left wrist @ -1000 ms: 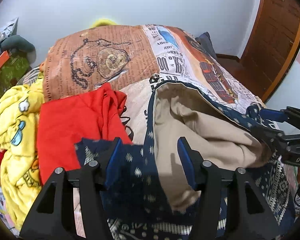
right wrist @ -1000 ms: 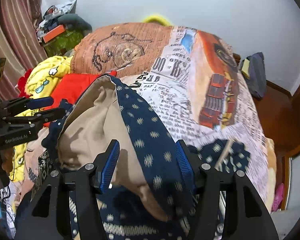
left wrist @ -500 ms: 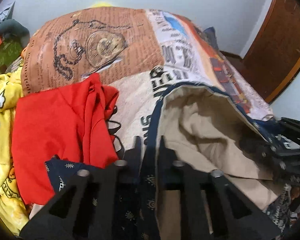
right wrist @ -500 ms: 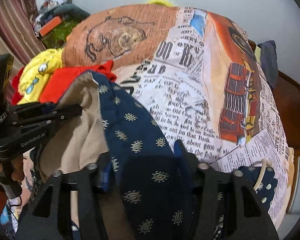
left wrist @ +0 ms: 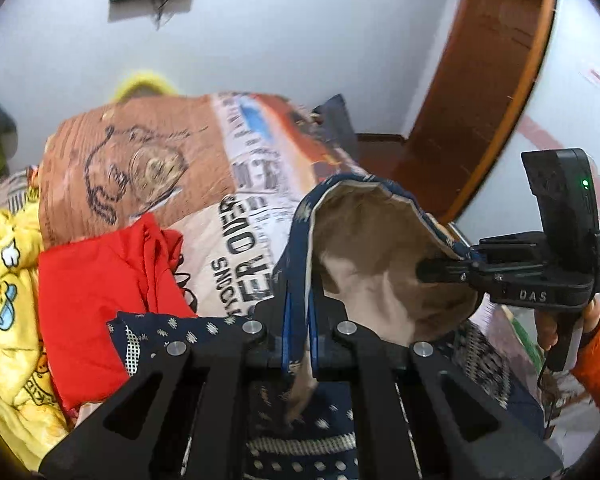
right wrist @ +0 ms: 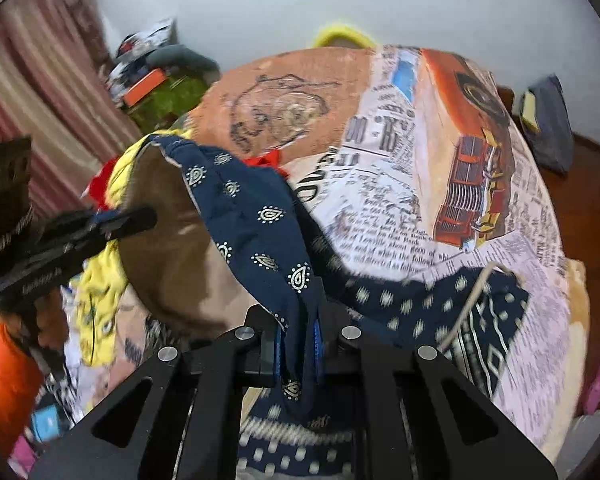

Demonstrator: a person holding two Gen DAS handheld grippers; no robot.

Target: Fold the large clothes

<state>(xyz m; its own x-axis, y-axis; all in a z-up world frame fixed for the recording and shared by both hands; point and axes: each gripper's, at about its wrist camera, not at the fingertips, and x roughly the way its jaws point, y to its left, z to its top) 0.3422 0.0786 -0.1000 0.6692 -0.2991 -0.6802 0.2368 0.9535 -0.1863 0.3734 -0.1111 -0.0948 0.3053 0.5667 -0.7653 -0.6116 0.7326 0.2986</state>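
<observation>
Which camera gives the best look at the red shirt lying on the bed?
The left wrist view. There the red shirt lies in the open as a broad crumpled patch beside the yellow blanket. In the right wrist view only small red scraps peek out behind the lifted navy garment.

The navy garment (right wrist: 260,224) is thin soft cloth, printed with pale teardrop motifs outside and plain matt tan inside. The bedspread (right wrist: 400,184) is smooth printed fabric, newspaper text and an orange truck on it. The red garment (left wrist: 96,280) looks like flat matt knit; the yellow blanket (left wrist: 8,280) looks fuzzy. Both grippers, left (left wrist: 299,320) and right (right wrist: 298,348), are matt black plastic with shiny metal screw heads and blue pads. The door (left wrist: 484,88) is glossy brown wood.
</observation>
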